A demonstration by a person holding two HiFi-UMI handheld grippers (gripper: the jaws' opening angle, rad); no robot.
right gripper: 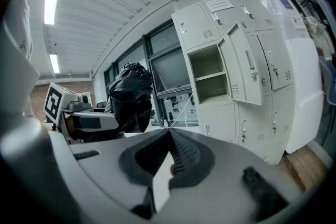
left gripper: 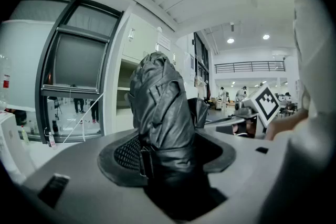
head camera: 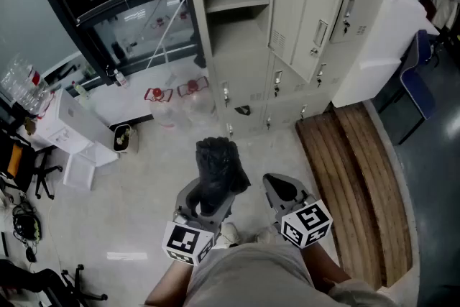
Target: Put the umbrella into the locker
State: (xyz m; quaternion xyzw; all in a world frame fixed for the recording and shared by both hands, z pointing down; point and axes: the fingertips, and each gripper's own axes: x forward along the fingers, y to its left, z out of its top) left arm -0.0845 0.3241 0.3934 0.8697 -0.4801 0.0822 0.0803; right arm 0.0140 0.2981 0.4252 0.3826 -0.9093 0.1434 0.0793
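Observation:
A folded black umbrella [head camera: 219, 165] stands upright between the jaws of my left gripper [head camera: 207, 206], which is shut on its lower part. In the left gripper view the umbrella [left gripper: 161, 113] fills the middle and hides the gap of that gripper [left gripper: 164, 159]. My right gripper [head camera: 282, 192] hangs just to the right of it, shut with nothing in it; its jaws [right gripper: 169, 135] meet at the tips. The locker [head camera: 237, 11] stands ahead with one compartment open and its door [head camera: 310, 14] swung to the right. The right gripper view shows that open compartment [right gripper: 206, 75] too.
A wooden platform [head camera: 359, 183] lies on the floor at the right, beside a blue chair [head camera: 417, 83]. White boxes [head camera: 75, 133] and a small black bin [head camera: 123, 137] stand at the left. A dark-framed window [head camera: 122, 3] is left of the locker.

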